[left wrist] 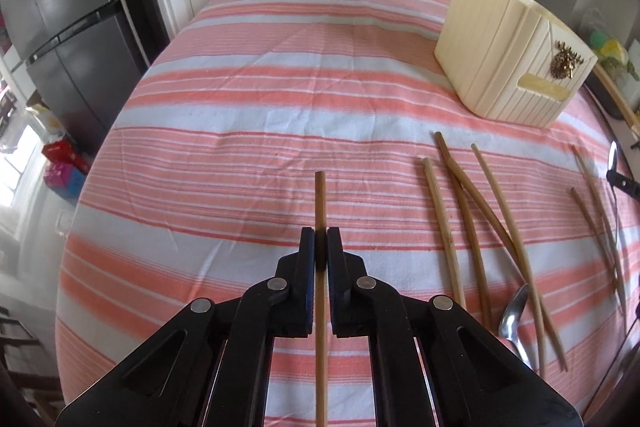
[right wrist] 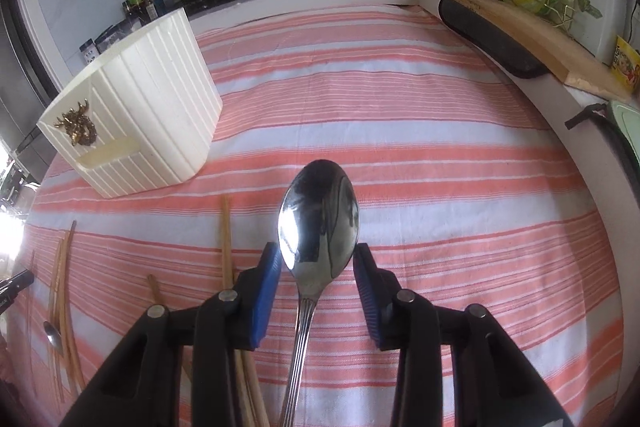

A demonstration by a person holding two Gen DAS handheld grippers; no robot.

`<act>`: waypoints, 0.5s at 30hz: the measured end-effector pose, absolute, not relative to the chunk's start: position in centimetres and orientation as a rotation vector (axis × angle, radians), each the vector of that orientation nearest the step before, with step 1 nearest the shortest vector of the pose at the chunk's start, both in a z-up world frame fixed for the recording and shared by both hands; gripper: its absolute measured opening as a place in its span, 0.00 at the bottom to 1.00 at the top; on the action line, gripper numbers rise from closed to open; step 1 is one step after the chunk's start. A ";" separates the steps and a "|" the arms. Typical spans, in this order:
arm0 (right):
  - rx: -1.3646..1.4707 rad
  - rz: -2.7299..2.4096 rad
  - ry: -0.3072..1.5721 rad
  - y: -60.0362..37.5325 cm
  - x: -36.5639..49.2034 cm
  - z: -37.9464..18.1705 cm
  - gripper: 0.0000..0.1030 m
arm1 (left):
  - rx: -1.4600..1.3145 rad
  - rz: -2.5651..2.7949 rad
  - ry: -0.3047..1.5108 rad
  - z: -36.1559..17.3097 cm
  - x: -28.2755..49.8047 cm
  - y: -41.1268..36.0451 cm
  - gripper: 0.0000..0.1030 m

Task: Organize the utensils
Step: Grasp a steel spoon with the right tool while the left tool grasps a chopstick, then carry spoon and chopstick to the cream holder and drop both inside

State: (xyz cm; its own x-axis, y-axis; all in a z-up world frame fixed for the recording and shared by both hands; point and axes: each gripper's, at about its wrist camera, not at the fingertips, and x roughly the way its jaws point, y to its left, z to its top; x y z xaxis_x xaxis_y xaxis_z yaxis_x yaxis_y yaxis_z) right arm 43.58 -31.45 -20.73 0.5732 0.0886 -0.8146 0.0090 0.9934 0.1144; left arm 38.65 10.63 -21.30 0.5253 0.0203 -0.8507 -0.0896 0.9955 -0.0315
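the left gripper (left wrist: pixel 320 241) has its jaws pinching a thin bamboo chopstick (left wrist: pixel 320 199). the right gripper (right wrist: pixel 316 259) has its jaws spread partway around a shiny steel spoon (right wrist: pixel 319 213); whether the pads press the spoon's bowl, i cannot tell. just beyond, several loose bamboo chopsticks (left wrist: pixel 468 211) and a second steel spoon (left wrist: pixel 513 315) lie on the pink-and-white striped cloth over the table (left wrist: pixel 280 107). farther back stands the cream ribbed plastic utensil holder (left wrist: pixel 508 63); its inside is hidden. judging by this, sorting has barely begun.
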 end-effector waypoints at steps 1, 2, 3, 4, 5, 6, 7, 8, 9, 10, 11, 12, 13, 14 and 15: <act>0.099 0.047 0.970 -31.4 43.6 -20.8 0.37 | -0.071 0.069 1.020 -21.4 38.8 10.7 0.04; 0.092 0.054 0.990 -31.3 43.9 -21.2 0.35 | -0.067 0.074 1.027 -21.6 38.9 10.7 0.04; 0.083 0.052 1.008 -31.1 44.1 -21.6 0.35 | -0.062 0.079 1.035 -21.9 39.0 10.6 0.04; 0.061 0.044 1.024 -30.9 44.4 -22.0 0.35 | -0.056 0.082 1.042 -22.2 39.0 10.6 0.04; 0.040 0.040 1.043 -30.6 44.7 -22.5 0.37 | -0.049 0.086 1.048 -22.5 39.1 10.5 0.04; 0.026 0.035 1.037 -30.2 44.6 -22.6 0.38 | -0.044 0.091 1.052 -22.8 39.0 10.3 0.04; 0.018 0.034 1.041 -30.0 44.7 -22.6 0.39 | -0.043 0.095 1.054 -23.0 38.9 10.3 0.04; 0.027 0.036 1.050 -29.9 44.8 -22.5 0.45 | -0.044 0.098 1.052 -23.1 38.9 10.3 0.04; 0.051 0.038 1.054 -30.0 44.7 -22.4 0.52 | -0.046 0.100 1.048 -23.2 38.8 10.3 0.04; 0.074 0.039 1.058 -30.1 44.9 -22.5 0.55 | -0.046 0.103 1.046 -23.2 38.8 10.3 0.04; 0.083 0.032 1.059 -30.0 45.1 -22.6 0.58 | -0.047 0.105 1.044 -23.2 38.8 10.3 0.04; 0.078 0.014 1.057 -29.8 45.4 -22.6 0.58 | -0.047 0.106 1.043 -23.2 38.8 10.3 0.04; 0.073 -0.006 1.055 -29.7 45.7 -22.7 0.58 | -0.045 0.106 1.043 -23.2 38.9 10.3 0.04; 0.074 -0.022 1.053 -29.6 46.0 -22.7 0.57 | -0.044 0.107 1.042 -23.2 38.9 10.3 0.04; 0.074 -0.037 1.047 -29.5 46.2 -22.7 0.56 | -0.042 0.107 1.041 -23.2 39.0 10.2 0.04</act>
State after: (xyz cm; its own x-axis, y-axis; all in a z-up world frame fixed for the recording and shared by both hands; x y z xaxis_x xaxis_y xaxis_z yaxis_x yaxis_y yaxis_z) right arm 46.21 -29.54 -22.68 0.4995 0.0048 -0.8663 0.0657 0.9969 0.0434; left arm 38.97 10.20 -23.19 0.5007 0.0686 -0.8629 -0.1086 0.9940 0.0160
